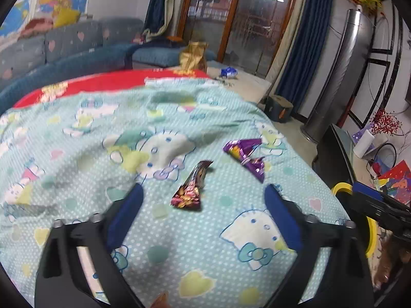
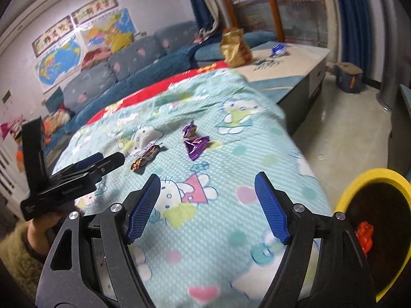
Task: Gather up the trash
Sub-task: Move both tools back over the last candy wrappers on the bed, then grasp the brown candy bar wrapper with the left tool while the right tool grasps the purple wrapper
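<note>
A brown-and-red snack wrapper (image 1: 190, 187) lies on the cartoon-cat cloth (image 1: 128, 231), just ahead of my left gripper (image 1: 203, 188). The jaws stand wide apart on either side of it without touching it. A crumpled purple wrapper (image 1: 245, 154) lies a little farther off to the right. In the right wrist view my right gripper (image 2: 207, 179) hovers open over the cloth (image 2: 205, 243) with nothing between its pads. The brown wrapper (image 2: 146, 157) and purple wrapper (image 2: 195, 141) lie beyond it, and the left gripper (image 2: 108, 160), held by a hand, is beside the brown one.
A yellow-rimmed bin (image 2: 370, 177) holding a red scrap (image 2: 364, 233) stands on the floor at the right. A gold bag (image 2: 235, 47) and a blue wrapper (image 2: 278, 49) sit on the low table beyond. A blue sofa (image 2: 123, 77) runs along the left.
</note>
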Demonstrator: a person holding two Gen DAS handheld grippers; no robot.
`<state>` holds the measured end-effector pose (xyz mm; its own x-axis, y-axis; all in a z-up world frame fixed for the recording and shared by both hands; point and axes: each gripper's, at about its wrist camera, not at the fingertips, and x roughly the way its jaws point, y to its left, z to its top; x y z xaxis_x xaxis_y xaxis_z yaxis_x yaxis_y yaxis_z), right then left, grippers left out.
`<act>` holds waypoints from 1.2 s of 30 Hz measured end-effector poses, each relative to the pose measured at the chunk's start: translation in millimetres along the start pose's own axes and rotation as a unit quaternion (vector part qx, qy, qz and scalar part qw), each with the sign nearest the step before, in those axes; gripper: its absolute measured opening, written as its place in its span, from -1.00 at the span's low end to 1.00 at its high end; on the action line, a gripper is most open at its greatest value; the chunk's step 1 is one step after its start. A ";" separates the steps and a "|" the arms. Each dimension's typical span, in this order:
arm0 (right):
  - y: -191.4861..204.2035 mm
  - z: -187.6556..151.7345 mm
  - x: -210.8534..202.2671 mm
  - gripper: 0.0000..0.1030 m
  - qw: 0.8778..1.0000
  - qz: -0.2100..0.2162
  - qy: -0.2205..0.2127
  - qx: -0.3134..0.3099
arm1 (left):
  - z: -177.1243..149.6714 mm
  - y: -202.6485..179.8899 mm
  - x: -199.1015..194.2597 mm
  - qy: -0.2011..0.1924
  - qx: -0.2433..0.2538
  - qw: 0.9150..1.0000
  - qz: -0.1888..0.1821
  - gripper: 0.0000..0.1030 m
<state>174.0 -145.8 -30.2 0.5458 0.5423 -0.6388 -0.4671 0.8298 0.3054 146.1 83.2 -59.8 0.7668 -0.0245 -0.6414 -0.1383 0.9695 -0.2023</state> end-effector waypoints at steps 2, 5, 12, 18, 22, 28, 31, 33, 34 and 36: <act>2.9 5.3 15.0 0.32 1.000 0.003 0.014 -0.006 | -1.4 5.3 6.8 0.015 -0.004 1.000 -0.004 0.41; 8.3 13.8 39.4 0.32 0.999 0.002 0.032 -0.016 | -5.3 11.8 17.4 0.034 -0.010 0.999 -0.013 0.19; 15.1 31.9 90.1 0.32 0.997 -0.003 0.067 -0.024 | -5.2 19.4 37.3 0.049 -0.017 0.999 -0.013 0.06; 14.2 36.9 129.3 0.13 0.994 -0.013 0.107 -0.021 | -4.9 22.4 50.7 0.061 -0.020 0.998 -0.017 -0.10; 13.4 38.1 140.2 -0.03 0.994 -0.009 0.106 -0.011 | -7.5 22.0 58.1 0.069 -0.017 0.997 -0.019 -0.20; 15.2 32.5 140.6 -0.50 0.996 -0.002 0.093 -0.009 | -10.2 21.5 62.7 0.075 -0.016 0.997 -0.016 -0.39; 15.0 28.0 131.3 -0.51 0.997 0.000 0.082 -0.006 | -10.1 20.0 62.9 0.075 -0.012 0.997 -0.015 -0.40; 15.5 23.6 120.7 -0.51 0.997 0.001 0.072 -0.005 | -10.0 17.8 61.7 0.073 -0.007 0.997 -0.016 -0.41; 15.8 21.9 116.4 -0.51 0.998 0.000 0.068 -0.006 | -10.0 15.9 60.7 0.072 -0.005 0.997 -0.019 -0.41; 14.4 16.4 102.8 -0.51 0.998 -0.001 0.058 -0.007 | -9.3 12.2 59.8 0.070 -0.003 0.997 -0.023 -0.41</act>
<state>234.8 -75.9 -79.9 0.4630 0.5207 -0.7173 -0.4763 0.8286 0.2940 184.4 91.3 -107.5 0.6776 -0.1025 -0.7283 -0.1097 0.9651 -0.2378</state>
